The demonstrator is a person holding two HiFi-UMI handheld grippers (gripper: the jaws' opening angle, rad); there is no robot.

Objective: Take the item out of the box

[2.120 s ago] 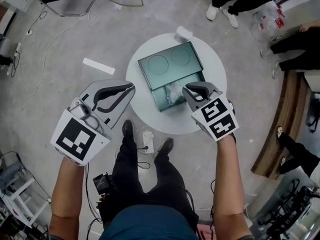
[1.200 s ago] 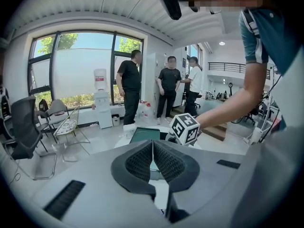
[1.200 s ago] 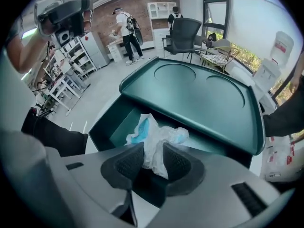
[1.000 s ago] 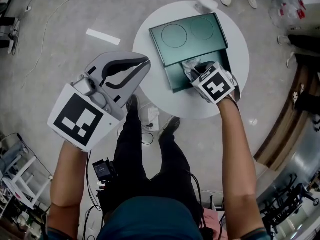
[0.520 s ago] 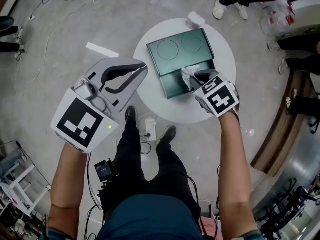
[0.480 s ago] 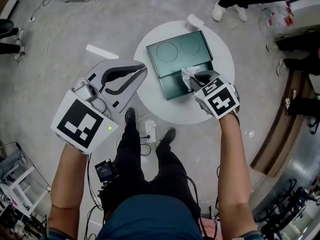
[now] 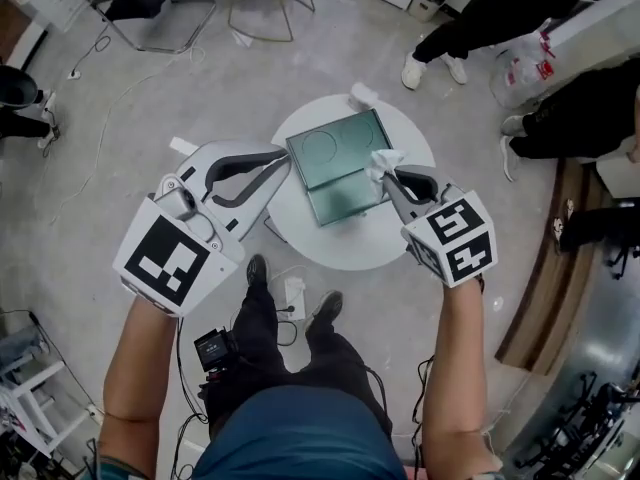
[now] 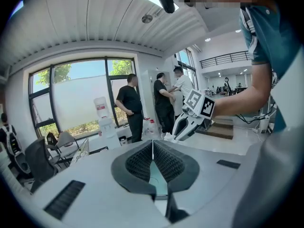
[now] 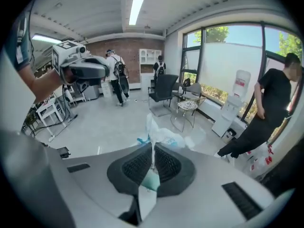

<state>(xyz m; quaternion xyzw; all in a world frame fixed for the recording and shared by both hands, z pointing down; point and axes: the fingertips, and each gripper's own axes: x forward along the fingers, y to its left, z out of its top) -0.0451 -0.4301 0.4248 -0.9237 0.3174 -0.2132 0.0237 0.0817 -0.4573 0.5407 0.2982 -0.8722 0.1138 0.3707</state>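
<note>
Head view, table (image 7: 302, 250): round and white, straight ahead of me and far below both hands, with bare top showing near me and to the right of the box.
Box (image 7: 335, 163): dark green, lying open on the table with its lid flat behind it. I can see nothing left inside, though the right corner is covered by my own gripper.
Left gripper (image 7: 283, 158): over the table's left rim, on the far side of the box from the item. In the left gripper view its fingers (image 8: 142, 163) are pressed together with nothing between them.
Right gripper (image 7: 384, 173): over the box's right edge. In the right gripper view my fingers (image 9: 167, 164) are clamped on the item.
Item (image 7: 384, 159): a crumpled white wrapper or bag, small, pinched by its lower end at my right fingertips. I judge it out of the box already, since the right gripper view shows only floor behind it (image 9: 160, 137).
Item's long axis: it runs out from the pads along the line the right gripper points, loose end ahead.
Direction that matters: the box lies left of and below the item, and bare table lies right of it.
Nearer hand: the right, which holds it. The left is well apart.
</note>
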